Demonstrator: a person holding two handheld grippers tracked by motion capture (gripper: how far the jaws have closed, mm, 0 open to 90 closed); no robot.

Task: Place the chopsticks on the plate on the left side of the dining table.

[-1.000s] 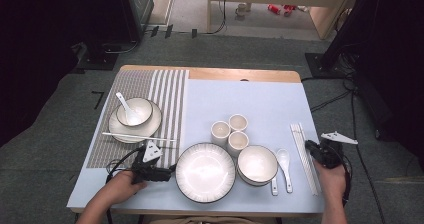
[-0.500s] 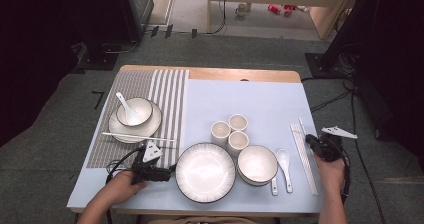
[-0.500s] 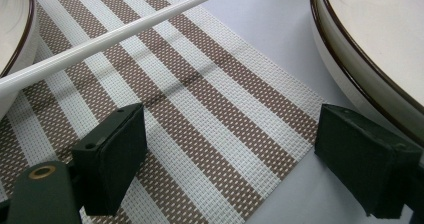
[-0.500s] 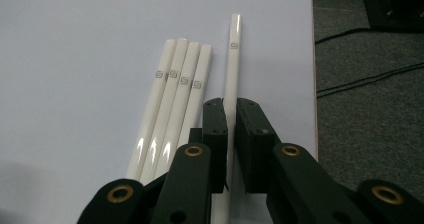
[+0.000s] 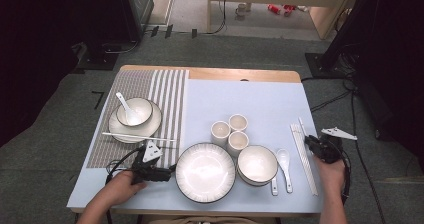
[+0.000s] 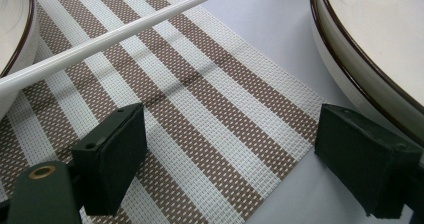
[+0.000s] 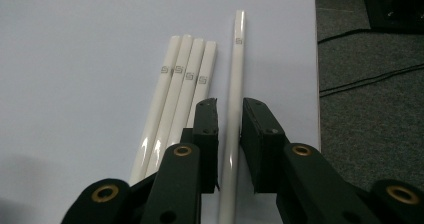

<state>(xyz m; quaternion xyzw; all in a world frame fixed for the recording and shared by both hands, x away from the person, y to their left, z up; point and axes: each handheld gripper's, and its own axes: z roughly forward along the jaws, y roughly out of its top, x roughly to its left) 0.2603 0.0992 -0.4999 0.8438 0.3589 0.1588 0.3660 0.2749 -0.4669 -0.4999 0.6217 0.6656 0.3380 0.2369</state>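
The right gripper [image 7: 229, 115] sits over one long white plastic chopstick [image 7: 235, 84] at the right side of the pale blue table mat [image 5: 260, 99]. Its two black jaws have just been opening a little. The chopstick lies flat on the mat between them, with a thin gap on each side, so I think it has just been let go. It lies just beside a bunch of four more white chopsticks [image 7: 177, 89], a bit apart from them. A moment ago the right hand [image 5: 331, 170] was in almost the same spot, so this looks like a put-down, not a lift.

That may mean this chopstick is now where it should be, and the next one can be sorted.

The left gripper [image 5: 159, 173] rests at the left of the big round white plate with a dark rim [image 5: 205, 172]. Its jaws stand wide apart with nothing in them, over the brown and white striped woven mat [image 6: 210, 124].

The pale blue mat also bears three small white cups [image 5: 230, 131], a white bowl [image 5: 257, 164] and two white spoons [image 5: 284, 164]. The wooden table [image 5: 240, 74] stands on a grey carpet floor [image 5: 240, 49], with black stands and cables around.
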